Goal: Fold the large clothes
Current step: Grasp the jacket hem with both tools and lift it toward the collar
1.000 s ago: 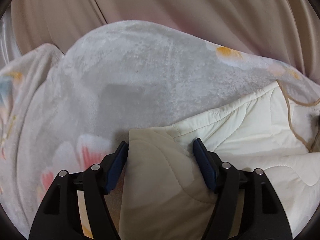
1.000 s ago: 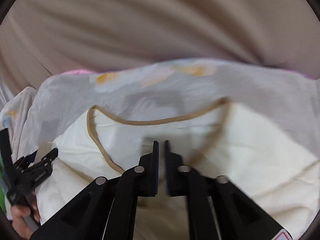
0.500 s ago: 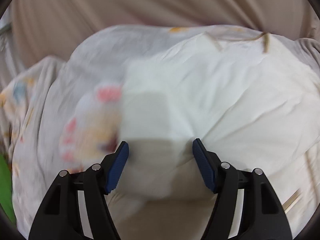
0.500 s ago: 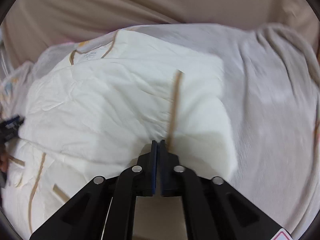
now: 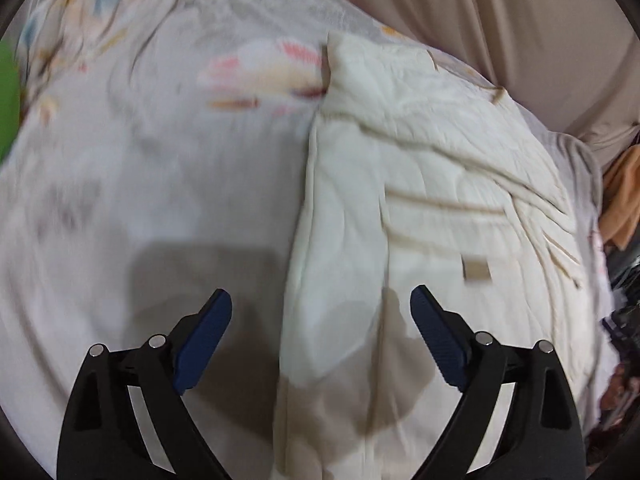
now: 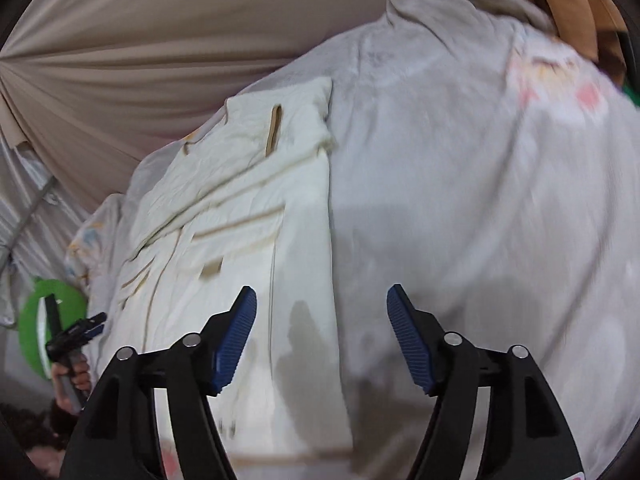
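blanket (image 5: 160,168): motion-blurred | green object (image 5: 6,100): cut off

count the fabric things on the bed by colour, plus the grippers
cream quilted garment with tan trim: 1
grey floral blanket under it: 1
orange-brown cloth at the edge: 1
left gripper, right gripper, both open with nothing gripped, jaws just opened: 2
total: 5

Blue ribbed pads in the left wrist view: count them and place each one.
2. One blue ribbed pad sits lower left over the grey flowered blanket; the other sits lower right over the cream quilted garment. None seem hidden.
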Demonstrator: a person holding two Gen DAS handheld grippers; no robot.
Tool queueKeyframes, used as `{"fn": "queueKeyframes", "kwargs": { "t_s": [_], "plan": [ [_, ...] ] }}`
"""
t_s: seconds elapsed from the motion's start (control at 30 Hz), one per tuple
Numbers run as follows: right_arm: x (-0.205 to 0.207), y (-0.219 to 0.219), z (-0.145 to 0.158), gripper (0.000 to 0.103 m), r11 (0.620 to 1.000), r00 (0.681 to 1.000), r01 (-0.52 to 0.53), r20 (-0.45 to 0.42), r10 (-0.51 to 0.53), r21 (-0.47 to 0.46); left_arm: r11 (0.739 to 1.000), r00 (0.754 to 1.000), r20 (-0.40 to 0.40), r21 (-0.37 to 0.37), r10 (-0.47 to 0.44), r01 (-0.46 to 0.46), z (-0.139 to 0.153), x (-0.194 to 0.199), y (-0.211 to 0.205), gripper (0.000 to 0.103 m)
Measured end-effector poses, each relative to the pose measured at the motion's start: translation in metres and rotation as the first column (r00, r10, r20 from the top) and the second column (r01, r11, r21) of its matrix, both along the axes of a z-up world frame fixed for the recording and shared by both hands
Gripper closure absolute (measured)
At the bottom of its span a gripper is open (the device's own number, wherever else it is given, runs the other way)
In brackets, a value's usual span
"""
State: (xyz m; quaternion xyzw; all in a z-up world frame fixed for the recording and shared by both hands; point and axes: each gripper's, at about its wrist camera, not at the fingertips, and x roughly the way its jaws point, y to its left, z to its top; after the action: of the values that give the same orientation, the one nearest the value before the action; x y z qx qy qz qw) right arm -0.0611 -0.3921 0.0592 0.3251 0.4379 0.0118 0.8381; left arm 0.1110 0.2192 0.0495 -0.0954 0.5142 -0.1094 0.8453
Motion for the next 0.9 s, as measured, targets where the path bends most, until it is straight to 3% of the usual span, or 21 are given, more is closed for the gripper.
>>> {"fn": "queueKeyframes", "kwargs": {
  "t_s": [0.07, 0.27, 0.33, 0.37, 0.43, 0.47, 0.5, 0.6, 0.67, 0.73, 0.83, 0.9],
  "plan": [
    [-0.022, 0.007, -0.005, 0.035, 1.0, 1.0, -0.02, -0.007, 0.021, 0.024, 0.998, 0.999, -0.03, -0.063, 0.025, -0.027, -0.008, -0.024, 0.007, 0.014],
    [-0.038, 0.043, -0.023, 0.034, 0.99, 0.995, -0.095, -0.007, 0.096, 0.105, 0.993, 1.0, 0.0, -0.121, 0.01, -0.009, -0.008, -0.059, -0.003, 0.016],
    [-0.032, 0.053, -0.017, 0.034, 0.99, 0.993, -0.113, 0.021, 0.112, 0.087, 0.993, 1.0, 0.008, -0.115, -0.008, 0.009, -0.008, -0.058, -0.01, 0.033],
    [-0.029, 0.057, -0.016, 0.034, 0.989, 0.993, -0.118, 0.032, 0.116, 0.092, 0.994, 1.0, 0.011, -0.106, -0.01, 0.011, -0.007, -0.058, -0.013, 0.036],
    [-0.023, 0.065, -0.016, 0.046, 0.989, 0.993, -0.119, 0.032, 0.117, 0.088, 0.995, 0.999, 0.031, -0.092, -0.021, 0.024, -0.003, -0.063, -0.017, 0.057],
    [-0.021, 0.068, -0.016, 0.065, 0.991, 0.993, -0.117, 0.026, 0.116, 0.061, 0.996, 0.998, 0.046, -0.081, -0.031, 0.034, 0.001, -0.065, -0.02, 0.062],
    [-0.02, 0.074, -0.014, 0.081, 0.993, 0.993, -0.116, 0.023, 0.116, 0.017, 0.998, 0.997, 0.067, -0.061, -0.028, 0.032, 0.006, -0.068, -0.021, 0.076],
    [-0.03, 0.076, 0.001, 0.091, 0.994, 0.989, -0.109, 0.097, 0.109, -0.001, 0.998, 0.992, 0.127, -0.061, -0.016, 0.024, 0.023, -0.077, -0.015, 0.091],
    [-0.042, 0.073, 0.018, 0.093, 0.995, 0.977, -0.102, 0.188, 0.098, 0.014, 0.997, 0.983, 0.185, -0.071, 0.006, 0.007, 0.039, -0.085, -0.007, 0.094],
    [-0.058, 0.067, 0.04, 0.095, 0.992, 0.94, -0.112, 0.329, 0.09, 0.049, 0.988, 0.969, 0.248, -0.152, 0.018, 0.02, 0.059, -0.097, 0.005, 0.095],
    [-0.091, 0.063, 0.081, 0.097, 0.987, 0.823, -0.156, 0.559, 0.104, 0.045, 0.975, 0.915, 0.4, -0.222, 0.062, 0.031, 0.101, -0.125, 0.019, 0.095],
    [-0.107, 0.056, 0.104, 0.097, 0.986, 0.757, -0.164, 0.646, 0.098, 0.042, 0.959, 0.869, 0.481, -0.283, 0.111, 0.034, 0.127, -0.141, 0.03, 0.094]
  ]
}}
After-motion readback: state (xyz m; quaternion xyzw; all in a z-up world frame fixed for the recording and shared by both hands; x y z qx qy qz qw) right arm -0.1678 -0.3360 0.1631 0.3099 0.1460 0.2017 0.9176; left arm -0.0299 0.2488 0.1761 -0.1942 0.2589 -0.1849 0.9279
